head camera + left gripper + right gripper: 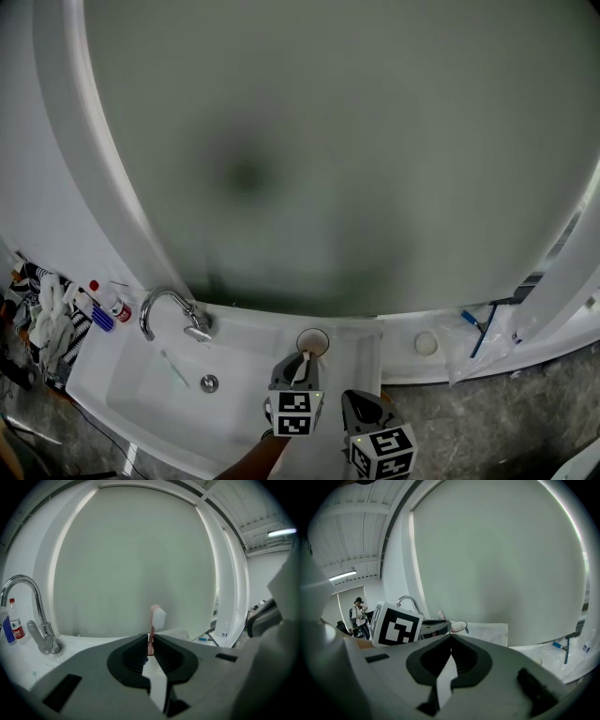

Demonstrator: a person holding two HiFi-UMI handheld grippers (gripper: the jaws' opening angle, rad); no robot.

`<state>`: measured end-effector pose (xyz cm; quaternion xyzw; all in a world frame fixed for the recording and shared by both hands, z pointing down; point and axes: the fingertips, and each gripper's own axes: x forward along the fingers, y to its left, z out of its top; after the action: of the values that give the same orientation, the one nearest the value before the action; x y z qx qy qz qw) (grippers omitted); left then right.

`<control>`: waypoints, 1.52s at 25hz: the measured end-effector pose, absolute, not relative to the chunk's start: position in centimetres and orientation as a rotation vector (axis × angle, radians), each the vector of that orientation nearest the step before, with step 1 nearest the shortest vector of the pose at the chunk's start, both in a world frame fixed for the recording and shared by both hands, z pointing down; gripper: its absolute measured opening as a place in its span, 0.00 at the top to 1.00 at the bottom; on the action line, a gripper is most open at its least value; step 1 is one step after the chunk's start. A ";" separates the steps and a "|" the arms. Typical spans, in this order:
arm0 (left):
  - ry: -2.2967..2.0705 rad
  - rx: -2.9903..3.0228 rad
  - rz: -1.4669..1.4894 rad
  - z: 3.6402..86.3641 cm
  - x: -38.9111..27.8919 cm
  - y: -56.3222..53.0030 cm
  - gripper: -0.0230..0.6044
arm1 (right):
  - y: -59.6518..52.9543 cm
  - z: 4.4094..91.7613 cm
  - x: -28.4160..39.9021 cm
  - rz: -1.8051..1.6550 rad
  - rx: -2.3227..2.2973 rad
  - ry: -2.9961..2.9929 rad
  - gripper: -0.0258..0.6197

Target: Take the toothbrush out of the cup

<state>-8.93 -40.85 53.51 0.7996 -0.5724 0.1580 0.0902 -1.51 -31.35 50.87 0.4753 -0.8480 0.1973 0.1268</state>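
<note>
The left gripper [301,364] was clamped on the toothbrush [157,617]. In the left gripper view its two jaws pressed against the pink handle from both sides, and the white bristle head stood upright just above them.

From the head view, the toothbrush [305,357] reached from those jaws towards the cup [324,343]. The cup stood at the back edge of the white sink top [361,349], just right of the basin [141,394]. The lower end of the handle seemed to sit inside the cup, but the jaws covered that part, so this was not certain.

The right gripper [361,405] hung near the front edge of the sink top, beside the left one and apart from the cup. In the right gripper view its jaws were closed together with nothing between them [451,637]. That view also showed the left gripper's marker cube [396,624] to one side and the cup [459,626] beyond it.

The chrome faucet [172,312] rose at the back edge of the basin, left of the cup. The drain [210,382] lay in front of the faucet, and a thin pale stick [174,369] rested on the basin floor. Small bottles [105,307] stood at the back left corner, next to a heap of cloth [47,319]. A large round mirror [328,141] rose behind the sink.
</note>
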 end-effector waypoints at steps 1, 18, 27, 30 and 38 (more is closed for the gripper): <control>-1.707 2.379 0.464 53.3 -9.0 -40.7 0.89 | -31.2 50.9 -1.4 0.563 1.384 -2.470 0.94; -1.776 2.412 0.306 48.2 -9.9 -39.5 0.90 | -29.4 49.1 -1.8 0.529 1.366 -2.501 0.94; -1.807 2.431 0.250 46.1 -9.3 -37.4 0.90 | -27.8 48.5 -1.2 0.513 1.348 -2.520 0.94; -1.817 2.431 0.243 45.5 -9.3 -36.3 0.90 | -27.2 48.3 -1.1 0.504 1.345 -2.528 0.94; -1.837 2.412 0.245 45.4 -9.6 -33.3 0.90 | -25.4 48.0 -1.7 0.491 1.288 -2.561 0.94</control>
<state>-9.56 -33.27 45.44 0.7920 -0.6032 0.0804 0.0499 -1.70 -25.41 48.05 0.4399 -0.8745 0.1677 0.1165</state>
